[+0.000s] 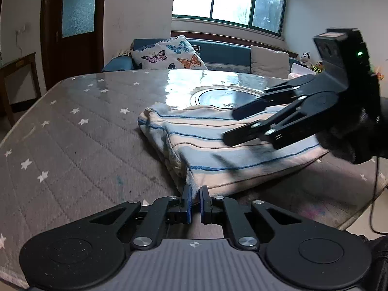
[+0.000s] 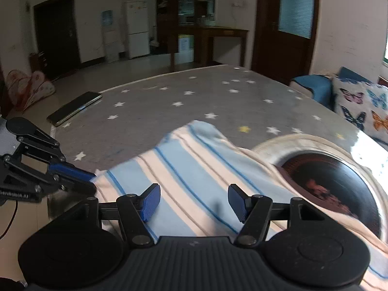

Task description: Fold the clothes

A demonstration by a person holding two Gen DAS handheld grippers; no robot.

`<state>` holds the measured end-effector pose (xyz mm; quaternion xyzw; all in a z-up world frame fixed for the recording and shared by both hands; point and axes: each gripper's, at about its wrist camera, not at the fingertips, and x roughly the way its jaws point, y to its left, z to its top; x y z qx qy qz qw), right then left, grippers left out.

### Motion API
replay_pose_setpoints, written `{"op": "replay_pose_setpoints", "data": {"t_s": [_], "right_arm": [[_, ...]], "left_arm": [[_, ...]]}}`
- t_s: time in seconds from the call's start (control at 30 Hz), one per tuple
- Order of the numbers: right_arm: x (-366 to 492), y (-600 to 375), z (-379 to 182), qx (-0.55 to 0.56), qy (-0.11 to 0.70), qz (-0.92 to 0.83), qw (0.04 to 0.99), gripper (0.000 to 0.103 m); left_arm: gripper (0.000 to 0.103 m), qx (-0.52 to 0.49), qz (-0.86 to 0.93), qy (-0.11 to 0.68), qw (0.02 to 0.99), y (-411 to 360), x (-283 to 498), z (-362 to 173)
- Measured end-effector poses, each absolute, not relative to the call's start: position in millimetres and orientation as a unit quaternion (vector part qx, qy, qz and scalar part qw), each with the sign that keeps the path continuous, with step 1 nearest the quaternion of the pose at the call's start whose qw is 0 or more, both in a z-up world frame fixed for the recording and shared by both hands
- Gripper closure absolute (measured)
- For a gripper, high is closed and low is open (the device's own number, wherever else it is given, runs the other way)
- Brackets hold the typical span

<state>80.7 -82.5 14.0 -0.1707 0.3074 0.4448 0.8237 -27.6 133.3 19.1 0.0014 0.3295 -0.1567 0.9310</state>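
Where the striped garment (image 1: 218, 145) lies folded on the star-printed table cover (image 1: 72, 133), its long axis runs from the near corner at the left gripper (image 1: 195, 202) away toward the round dark inset (image 2: 339, 181) in the tabletop, with its stripes running along that length. Its far end partly covers the rim of that inset. With its blue pads nearly together, the left gripper pinches the near corner of the cloth. Above the garment's middle, the right gripper (image 2: 194, 202) hovers with its jaws spread wide, holding nothing. A phone (image 2: 75, 108) lies well apart near the table's far edge.
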Motion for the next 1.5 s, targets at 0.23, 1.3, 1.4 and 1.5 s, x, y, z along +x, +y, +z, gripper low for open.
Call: {"op": "replay_pose_setpoints", "data": {"t_s": [0.23, 1.3, 1.4, 1.5], "right_arm": [[60.3, -44.8, -8.5, -0.216, 0.297, 0.48, 0.797, 0.041], [16.2, -37.7, -17.9, -0.229, 0.27, 0.565, 0.745, 0.04], [16.7, -44.3, -9.5, -0.216, 0.261, 0.567, 0.751, 0.04], [12.7, -44.3, -6.4, -0.21, 0.253, 0.572, 0.751, 0.04]], "left_arm": [[0.094, -0.018, -0.123, 0.318, 0.94, 160.7, -31.5, 32.5], [0.094, -0.104, -0.074, 0.357, 0.925, 167.5, 127.4, 19.5], [0.092, -0.099, -0.086, 0.347, 0.929, 163.6, 123.3, 27.6], [0.091, -0.075, -0.084, 0.355, 0.928, 156.3, 125.0, 25.0]]}}
